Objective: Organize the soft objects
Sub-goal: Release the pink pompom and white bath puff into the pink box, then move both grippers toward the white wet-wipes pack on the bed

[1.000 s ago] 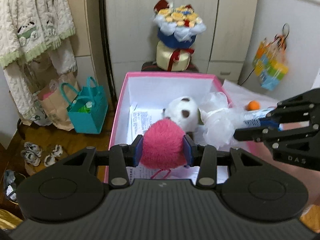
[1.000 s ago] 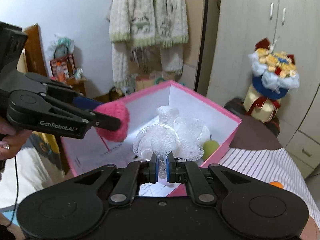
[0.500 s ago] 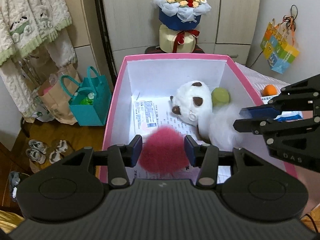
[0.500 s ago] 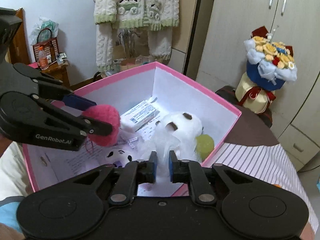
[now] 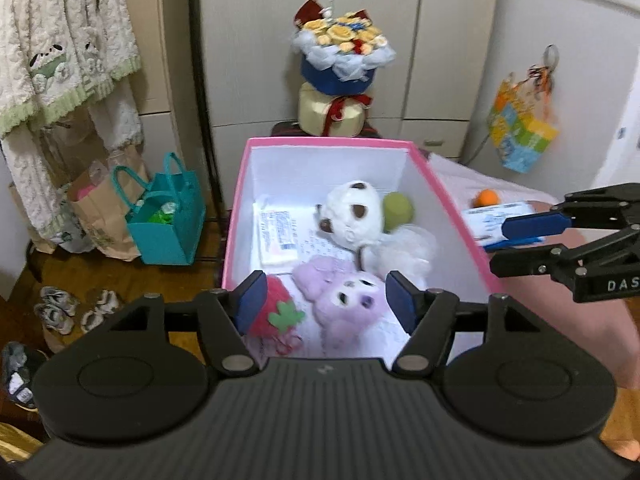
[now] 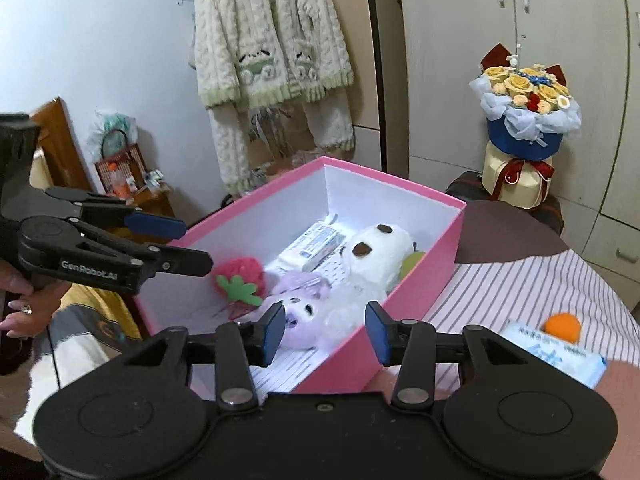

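Seen from the left wrist: left tool [image 5: 324, 300] spread wide and gripping nothing, poised over the near end of the pink box [image 5: 448, 196]; strawberry plush [image 5: 270, 314] lying just inside the left finger at 8 o'clock, purple plush [image 5: 344, 300] beside it, white plush [image 5: 352, 212] and green ball [image 5: 398, 208] toward 12 o'clock, white mesh puff [image 5: 404, 248] at 3 o'clock, papers [image 5: 276, 232] lining the floor of the box. Right tool [image 5: 516, 244] entering at 3 o'clock, likewise parted. Seen from the right wrist: right tool [image 6: 325, 332] released and empty above the box's near corner, left tool [image 6: 192, 244] at 9 o'clock, an orange ball [image 6: 560, 326] out on the striped bed cover [image 6: 500, 280] at 3 o'clock beside a tissue pack [image 6: 556, 356]. Soft toys apparently all boxed; judged best to lift both tools straight up, clear of the rim, without snagging plush or mesh, then to reach for the orange ball if it counts as soft.
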`<action>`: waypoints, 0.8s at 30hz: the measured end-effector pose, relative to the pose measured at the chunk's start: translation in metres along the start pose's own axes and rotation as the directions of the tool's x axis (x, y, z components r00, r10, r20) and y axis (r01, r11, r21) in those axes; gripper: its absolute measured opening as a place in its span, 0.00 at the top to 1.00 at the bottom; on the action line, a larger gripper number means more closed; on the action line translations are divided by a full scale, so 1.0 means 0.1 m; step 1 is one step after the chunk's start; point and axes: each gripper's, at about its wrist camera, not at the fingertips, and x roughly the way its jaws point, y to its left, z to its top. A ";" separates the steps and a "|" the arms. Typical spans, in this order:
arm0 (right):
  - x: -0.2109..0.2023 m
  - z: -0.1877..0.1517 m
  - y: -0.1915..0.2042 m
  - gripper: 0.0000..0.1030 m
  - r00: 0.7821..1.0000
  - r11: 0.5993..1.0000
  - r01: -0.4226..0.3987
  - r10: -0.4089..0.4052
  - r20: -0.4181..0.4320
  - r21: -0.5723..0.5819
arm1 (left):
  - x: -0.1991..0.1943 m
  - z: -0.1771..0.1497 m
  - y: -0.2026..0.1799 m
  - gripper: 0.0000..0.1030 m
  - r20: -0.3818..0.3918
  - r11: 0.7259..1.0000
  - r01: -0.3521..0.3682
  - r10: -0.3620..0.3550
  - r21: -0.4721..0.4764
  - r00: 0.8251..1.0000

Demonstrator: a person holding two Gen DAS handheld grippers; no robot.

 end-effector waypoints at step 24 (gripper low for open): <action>-1.51 -0.76 0.31 0.42 0.991 0.990 0.128 -0.125 0.053 -0.058 | -0.99 -0.42 -0.91 0.31 0.000 0.953 0.283 -0.285 0.106 0.959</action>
